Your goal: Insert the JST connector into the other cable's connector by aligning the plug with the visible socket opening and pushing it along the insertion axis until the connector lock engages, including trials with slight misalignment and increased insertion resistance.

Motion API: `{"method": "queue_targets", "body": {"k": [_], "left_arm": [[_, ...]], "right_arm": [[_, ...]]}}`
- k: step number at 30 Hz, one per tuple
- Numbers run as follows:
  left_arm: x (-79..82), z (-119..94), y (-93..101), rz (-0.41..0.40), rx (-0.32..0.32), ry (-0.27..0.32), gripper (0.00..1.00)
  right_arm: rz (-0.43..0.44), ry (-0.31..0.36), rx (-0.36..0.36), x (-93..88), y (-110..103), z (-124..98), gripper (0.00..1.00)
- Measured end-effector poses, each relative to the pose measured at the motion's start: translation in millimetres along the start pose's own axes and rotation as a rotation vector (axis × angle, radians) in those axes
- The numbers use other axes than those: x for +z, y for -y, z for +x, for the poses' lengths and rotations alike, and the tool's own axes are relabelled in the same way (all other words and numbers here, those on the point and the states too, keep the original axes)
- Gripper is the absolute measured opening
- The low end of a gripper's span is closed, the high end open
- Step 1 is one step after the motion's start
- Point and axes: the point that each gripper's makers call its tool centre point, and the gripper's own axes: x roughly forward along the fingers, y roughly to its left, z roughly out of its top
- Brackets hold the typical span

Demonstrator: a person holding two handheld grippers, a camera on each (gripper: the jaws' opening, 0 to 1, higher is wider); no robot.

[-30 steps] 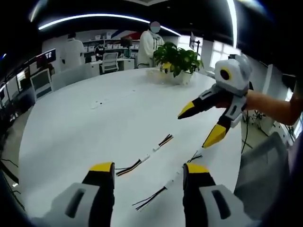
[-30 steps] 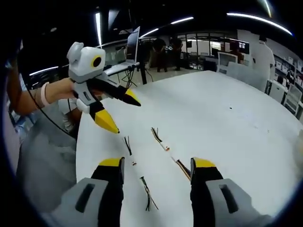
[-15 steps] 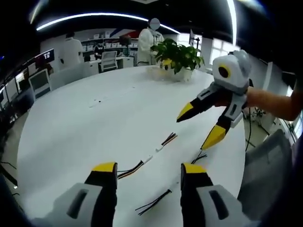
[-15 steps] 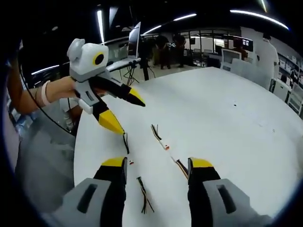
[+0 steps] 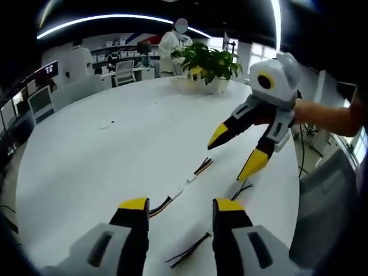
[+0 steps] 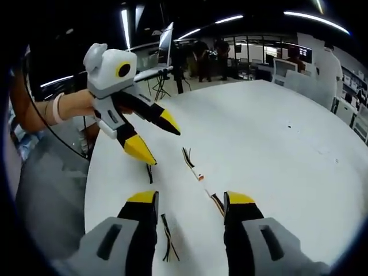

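Approach phase, nothing picked up yet.

Left tool [image 5: 175, 206]: yellow-tipped black jaws spread apart, nothing between them, above the white round counter [image 5: 86, 167]. Right tool [image 6: 187, 200]: same, jaws parted, empty. Each also shows in the other's view, held off the counter with jaws gaping.

Task parts both lie loose on the counter, side by side and apart:
- thin cable with a small white JST connector mid-run and orange/black wire ends [image 5: 187, 182], lying just ahead of the left tool's jaws; in the right gripper view it runs toward the right tool's right-hand jaw.
- second thin cable with dark frayed wire ends [image 5: 187, 252], nearer the counter edge; its middle is hidden behind the left tool's right-hand jaw. In the right gripper view [image 6: 165, 244] it lies between that tool's jaws.

Connector detail is too small to tell plug from socket, or whether the first cable's white piece is already a mated pair.

Potted green plant [image 5: 207, 62] at the far side, well clear.

Next, as I read it: bring each tool down over one cable, grip close behind the connector housing, not on bare wire, lift, then square up plug face to socket opening before pushing. Gripping far back would let the wire flex and spoil alignment.
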Motion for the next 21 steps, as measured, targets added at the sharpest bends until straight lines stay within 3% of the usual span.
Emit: {"method": "queue_targets", "body": {"k": [21], "left_arm": [[-8.4, 17, -6.7, 0.053, -0.038, -0.029, 0.28]], "right_arm": [[-0.034, -0.026, 0.037, -9.8, 11, 19, 0.33]]}}
